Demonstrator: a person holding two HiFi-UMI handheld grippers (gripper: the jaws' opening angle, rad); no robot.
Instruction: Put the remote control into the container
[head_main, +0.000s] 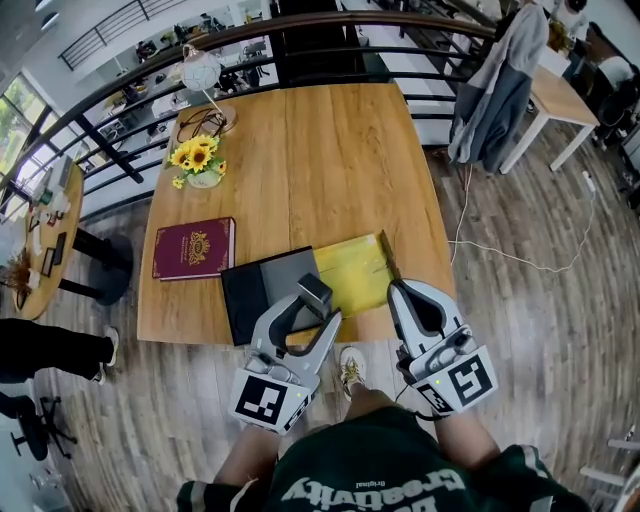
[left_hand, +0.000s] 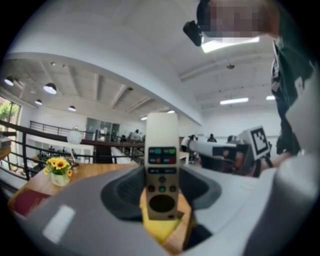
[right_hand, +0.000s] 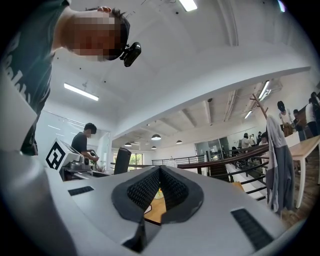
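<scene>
One remote control (left_hand: 161, 145) stands pinched in my left tongs (left_hand: 161, 189); my right tongs (right_hand: 159, 186) are pressed together, empty. I judge this the carrying step: next, lower it into the yellow container (head_main: 352, 272) just ahead.

Remote control (left_hand: 161, 165): cream top, tan lower half, coloured buttons facing the camera, upright, clamped between the fingers (left_hand: 120, 192) of the left gripper (left_hand: 161, 189), centre frame. Container (head_main: 352, 270): yellow, flat, on the desk's (head_main: 330, 150) near edge, lower centre of head view.

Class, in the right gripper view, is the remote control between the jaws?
No: the right gripper is shut, its jaws meeting at the tips with nothing between them.
</scene>
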